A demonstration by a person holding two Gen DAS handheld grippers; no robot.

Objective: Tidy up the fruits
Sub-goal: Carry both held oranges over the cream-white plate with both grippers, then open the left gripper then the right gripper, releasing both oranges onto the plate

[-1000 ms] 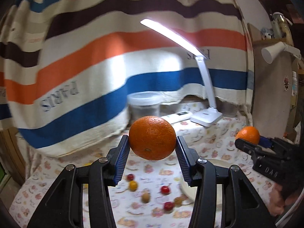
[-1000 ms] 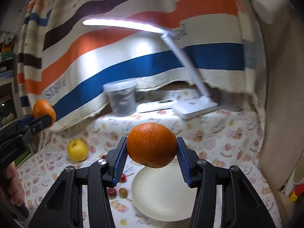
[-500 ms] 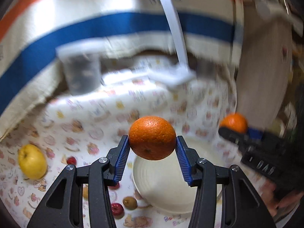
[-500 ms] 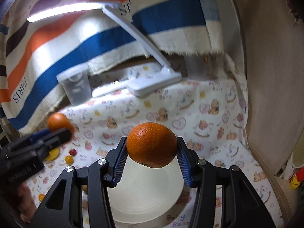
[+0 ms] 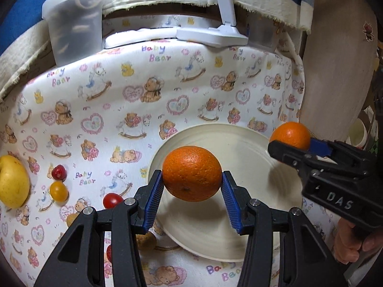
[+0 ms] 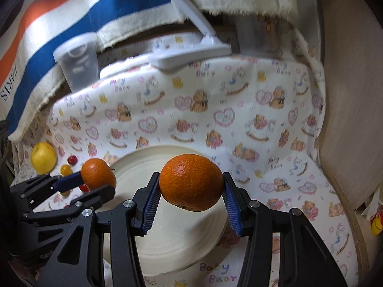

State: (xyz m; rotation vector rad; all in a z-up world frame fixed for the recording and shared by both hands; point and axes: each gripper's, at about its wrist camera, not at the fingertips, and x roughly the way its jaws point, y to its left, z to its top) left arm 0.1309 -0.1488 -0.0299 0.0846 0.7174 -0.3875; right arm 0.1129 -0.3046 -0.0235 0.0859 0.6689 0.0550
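My surface (image 5: pixel 134 76), under its bear-print cloth, now fills both views; a second ago I saw mostly the striped blanket (image 6: pixel 71 24) hanging behind it, so both my hands have tipped forward and dropped. The white plate (image 5: pixel 239 143) has come from the lower margin to right beneath my tongs. I judge that both oranges are about to be set down.

My left tongs (image 5: pixel 192 199) pinch the left orange (image 5: pixel 192 174) between the blue pads, hanging clear above the near-left part of the plate, with its shadow on the plate below. My right tongs (image 6: pixel 191 199) pinch the right orange (image 6: pixel 191 182) the same way, above the plate's right side. Neither fruit touches the plate yet.

The plate is bare, so there is room for both, though the two tongs sit close and could crowd each other on release. The plate's left rim lies just beside the small fruits: a yellow apple (image 5: pixel 13 186) farther out, then cherry tomatoes (image 5: pixel 58 181) nearer. A lamp base (image 5: pixel 213 37) and a plastic tub (image 5: pixel 74 21) stand well apart at the back edge.
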